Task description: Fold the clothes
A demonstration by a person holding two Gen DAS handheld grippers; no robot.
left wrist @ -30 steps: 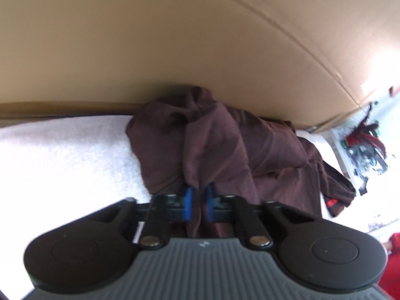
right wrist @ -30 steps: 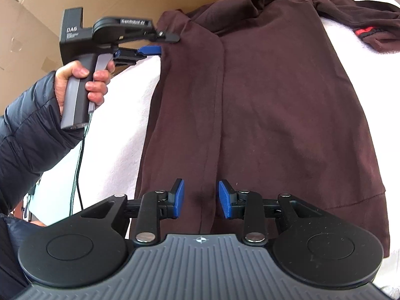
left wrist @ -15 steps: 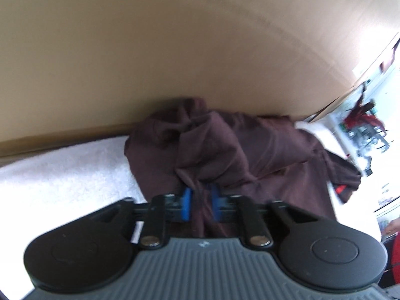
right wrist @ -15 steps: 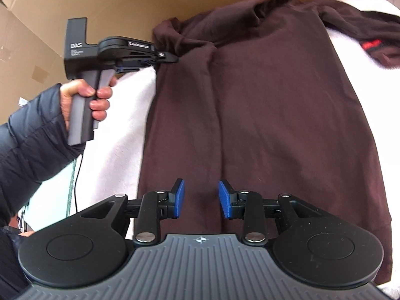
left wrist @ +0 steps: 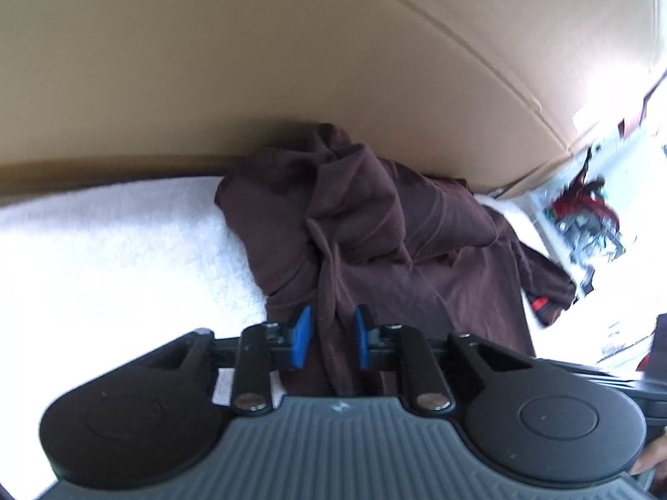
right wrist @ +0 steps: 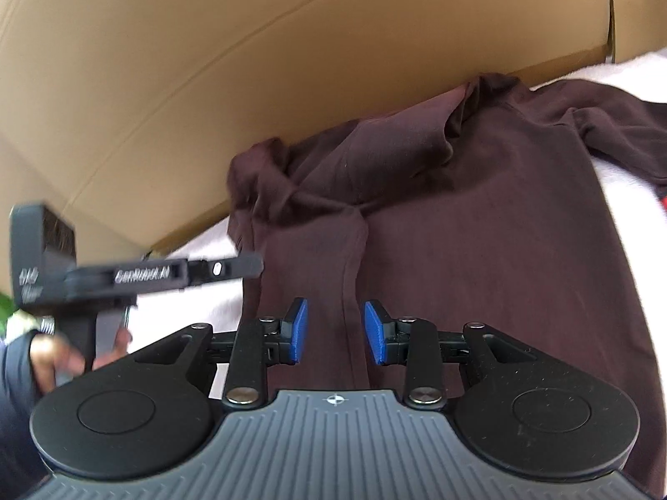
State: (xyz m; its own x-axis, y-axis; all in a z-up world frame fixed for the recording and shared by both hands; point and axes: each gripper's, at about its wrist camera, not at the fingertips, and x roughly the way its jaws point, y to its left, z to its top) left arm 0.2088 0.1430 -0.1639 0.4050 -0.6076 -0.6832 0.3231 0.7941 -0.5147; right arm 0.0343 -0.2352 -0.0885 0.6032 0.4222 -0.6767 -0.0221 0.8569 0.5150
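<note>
Now the dark brown shirt (right wrist: 479, 225) lies spread on the white towel (left wrist: 104, 258) that covers the worktop, its top bunched against the cardboard wall (right wrist: 208, 62). The left tool (left wrist: 329, 331) is closing, with a ridge of cloth from the folded-in side strip between its blue pads (left wrist: 301, 335), though a gap to the cloth shows on each side. The right tool (right wrist: 335, 331) is spread apart over the strip's lower end, gripping nothing. To do this fold well, I judge both tools should pinch the same edge, one high and one low, then lift evenly so the strip keeps a straight crease. A bite through one layer only would let the fold sag.
</note>
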